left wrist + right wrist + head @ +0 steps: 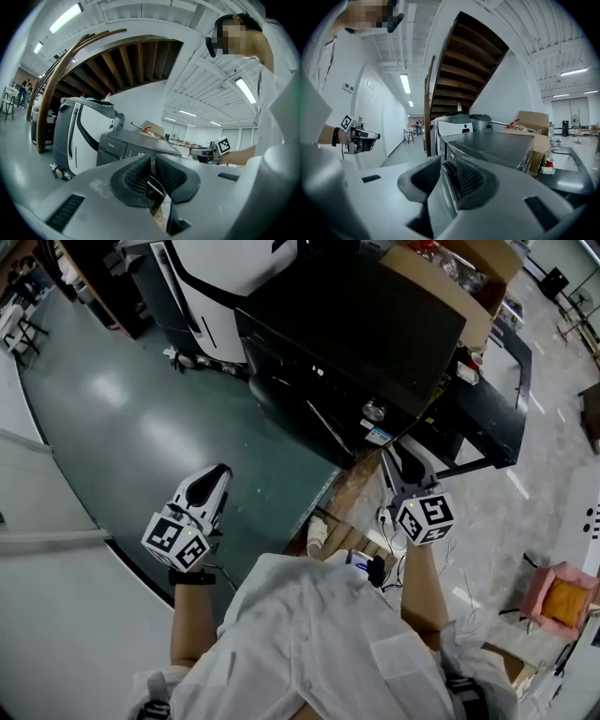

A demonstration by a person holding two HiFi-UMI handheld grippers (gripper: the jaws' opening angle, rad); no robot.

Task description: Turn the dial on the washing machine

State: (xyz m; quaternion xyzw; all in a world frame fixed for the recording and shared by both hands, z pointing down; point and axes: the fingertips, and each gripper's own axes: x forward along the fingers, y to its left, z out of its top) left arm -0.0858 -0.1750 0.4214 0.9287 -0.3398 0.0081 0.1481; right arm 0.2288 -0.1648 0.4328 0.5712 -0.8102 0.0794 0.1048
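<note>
**Item: washing machine [356, 324], dark, top-loading type.** It is standing at 12 o'clock in the head view. Its dial [373, 411] is sitting on the near front edge.

**Right gripper [394, 456]:** it is hovering just beside the dial, which lies at its 11 o'clock, and is not touching it. The jaws are standing slightly apart and holding nothing.

**Left gripper [217, 474]:** it is hanging over the floor at 8 o'clock, well apart from the dial. The jaws are pressed together and empty.

**Risk:** the jaw gap looks narrow for the dial. The pads may be heading onto its face or skidding off its rim, so the dial would not turn.
</note>
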